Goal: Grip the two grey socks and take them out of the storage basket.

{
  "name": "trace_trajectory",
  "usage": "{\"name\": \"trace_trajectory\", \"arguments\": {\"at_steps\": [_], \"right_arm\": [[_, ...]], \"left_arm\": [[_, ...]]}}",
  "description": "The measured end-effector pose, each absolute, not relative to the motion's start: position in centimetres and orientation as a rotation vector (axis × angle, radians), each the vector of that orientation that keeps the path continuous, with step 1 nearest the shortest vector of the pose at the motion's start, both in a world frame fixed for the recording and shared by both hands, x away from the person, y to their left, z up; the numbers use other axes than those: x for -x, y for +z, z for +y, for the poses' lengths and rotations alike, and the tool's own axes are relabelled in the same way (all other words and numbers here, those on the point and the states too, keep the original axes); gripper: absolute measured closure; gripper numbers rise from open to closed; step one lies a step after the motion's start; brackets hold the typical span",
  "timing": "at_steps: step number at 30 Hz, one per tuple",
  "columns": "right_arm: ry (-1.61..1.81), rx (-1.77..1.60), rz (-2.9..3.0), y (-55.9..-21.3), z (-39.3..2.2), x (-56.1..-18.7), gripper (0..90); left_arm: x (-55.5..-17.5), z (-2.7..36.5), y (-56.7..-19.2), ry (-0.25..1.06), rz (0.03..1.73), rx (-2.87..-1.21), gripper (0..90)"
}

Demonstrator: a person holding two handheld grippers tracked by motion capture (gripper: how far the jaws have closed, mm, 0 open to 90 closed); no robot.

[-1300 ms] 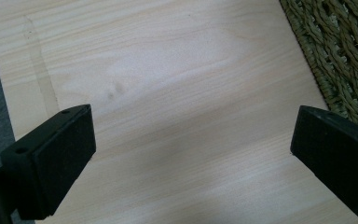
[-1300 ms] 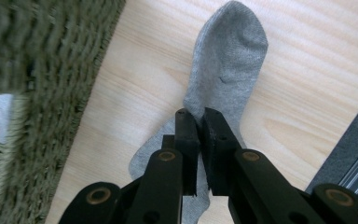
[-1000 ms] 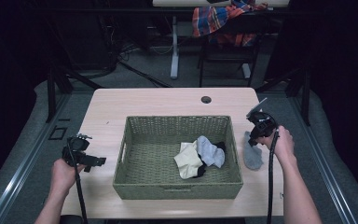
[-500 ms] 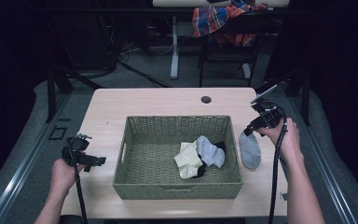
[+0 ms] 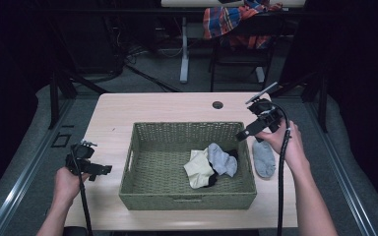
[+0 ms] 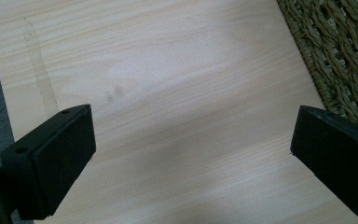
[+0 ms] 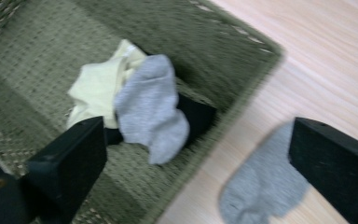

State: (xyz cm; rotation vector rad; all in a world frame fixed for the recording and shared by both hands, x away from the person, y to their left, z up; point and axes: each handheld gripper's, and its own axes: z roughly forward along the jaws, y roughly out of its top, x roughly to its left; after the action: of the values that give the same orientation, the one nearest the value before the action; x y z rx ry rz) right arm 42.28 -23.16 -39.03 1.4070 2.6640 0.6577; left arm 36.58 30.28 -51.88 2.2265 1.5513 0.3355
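Observation:
A green woven basket [image 5: 128, 167] stands mid-table and holds a pale yellow sock [image 5: 198, 168], a grey sock [image 5: 221, 159] and a dark sock [image 5: 233, 154]. A second grey sock [image 5: 264, 158] lies flat on the table just right of the basket; in the right gripper view this loose grey sock [image 7: 261, 186] lies beside the basket's corner [image 7: 242, 93]. My right gripper [image 5: 242, 133] hangs above the basket's right rim; its jaws have just been opening and stand open with nothing between them. My left gripper [image 5: 102, 170] rests open over bare wood left of the basket, its jaws wide apart in the left gripper view [image 6: 191, 163].
The light wooden table [image 5: 167, 105] has a small round hole [image 5: 217, 104] near its far edge. Behind the table stand chairs and a plaid cloth [image 5: 236, 19]. Bare wood lies left of and behind the basket.
My right gripper let go of the grey sock, which now lies on the table, and rose up and leftward toward the basket's rim. The left hand stayed still.

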Motion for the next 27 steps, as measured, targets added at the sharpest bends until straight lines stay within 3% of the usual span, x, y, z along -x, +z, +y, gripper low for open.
{"name": "trace_trajectory", "arguments": {"at_steps": [21, 27], "right_arm": [[0.615, -1.308, 2.777, -43.5, -16.6, -43.8, 0.0], [0.531, -1.288, 2.821, -45.1, -15.6, -44.5, 10.0]], "left_arm": [[-36.3, 30.6, -51.9, 0.331, 1.559, -2.224, 0.1], [-36.4, 30.6, -51.9, 0.329, 1.561, -2.223, 0.1]]}}
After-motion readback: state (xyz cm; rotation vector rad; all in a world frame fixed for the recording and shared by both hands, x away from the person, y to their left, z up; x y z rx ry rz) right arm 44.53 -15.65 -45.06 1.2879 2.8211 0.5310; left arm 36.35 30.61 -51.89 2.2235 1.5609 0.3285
